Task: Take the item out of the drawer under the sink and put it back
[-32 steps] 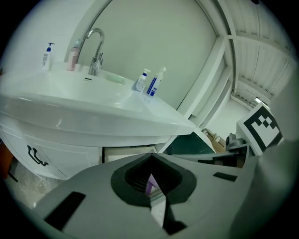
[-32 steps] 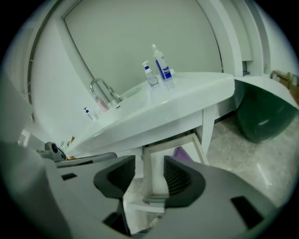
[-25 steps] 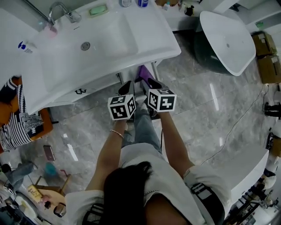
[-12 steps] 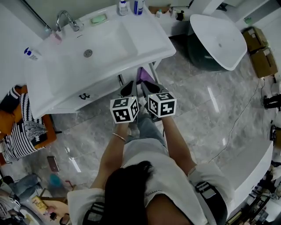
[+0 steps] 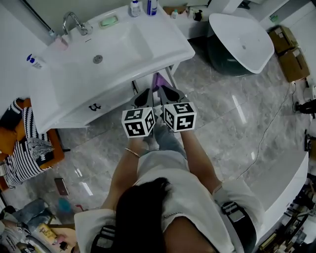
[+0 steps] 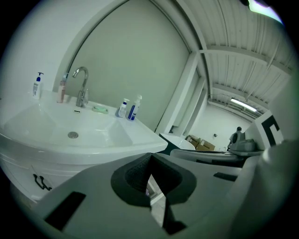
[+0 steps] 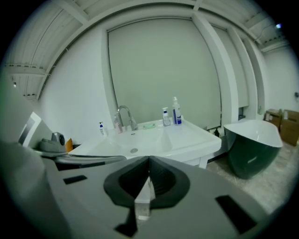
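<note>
Where faucet (image 5: 74, 22) rises, two bottles (image 5: 135, 8) stand on sink rim (image 5: 170, 37).

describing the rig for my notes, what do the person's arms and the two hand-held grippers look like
The left hand-held gripper and the right hand-held gripper each have a grey body, dark textured pads and a white cube with black square markers. No cables show. The person wears a white short-sleeved top and a thin bracelet on the left wrist.
</note>
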Demonstrator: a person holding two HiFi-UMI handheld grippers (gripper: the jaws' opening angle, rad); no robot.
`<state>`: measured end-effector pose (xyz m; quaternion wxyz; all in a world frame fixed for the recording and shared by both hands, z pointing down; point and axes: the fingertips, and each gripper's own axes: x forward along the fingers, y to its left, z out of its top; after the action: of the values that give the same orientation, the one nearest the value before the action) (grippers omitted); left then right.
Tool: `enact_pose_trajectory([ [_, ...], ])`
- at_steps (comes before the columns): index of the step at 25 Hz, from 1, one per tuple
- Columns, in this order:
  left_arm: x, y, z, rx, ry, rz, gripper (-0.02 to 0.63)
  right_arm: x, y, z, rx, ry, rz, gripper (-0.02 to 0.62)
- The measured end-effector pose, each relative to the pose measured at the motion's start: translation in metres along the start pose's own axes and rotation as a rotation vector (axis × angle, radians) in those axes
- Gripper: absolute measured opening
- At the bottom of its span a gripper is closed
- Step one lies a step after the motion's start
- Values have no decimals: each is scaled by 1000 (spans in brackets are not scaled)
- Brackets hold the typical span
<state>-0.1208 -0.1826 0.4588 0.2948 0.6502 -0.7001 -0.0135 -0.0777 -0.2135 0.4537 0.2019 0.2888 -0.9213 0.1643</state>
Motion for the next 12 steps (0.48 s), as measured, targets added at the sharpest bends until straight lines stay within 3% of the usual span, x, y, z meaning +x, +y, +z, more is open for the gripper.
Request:
enact_pose_trajectory([
  [12,24,-7,-12,-16,31,1,3,3,-18,-11,7,48,7,17],
])
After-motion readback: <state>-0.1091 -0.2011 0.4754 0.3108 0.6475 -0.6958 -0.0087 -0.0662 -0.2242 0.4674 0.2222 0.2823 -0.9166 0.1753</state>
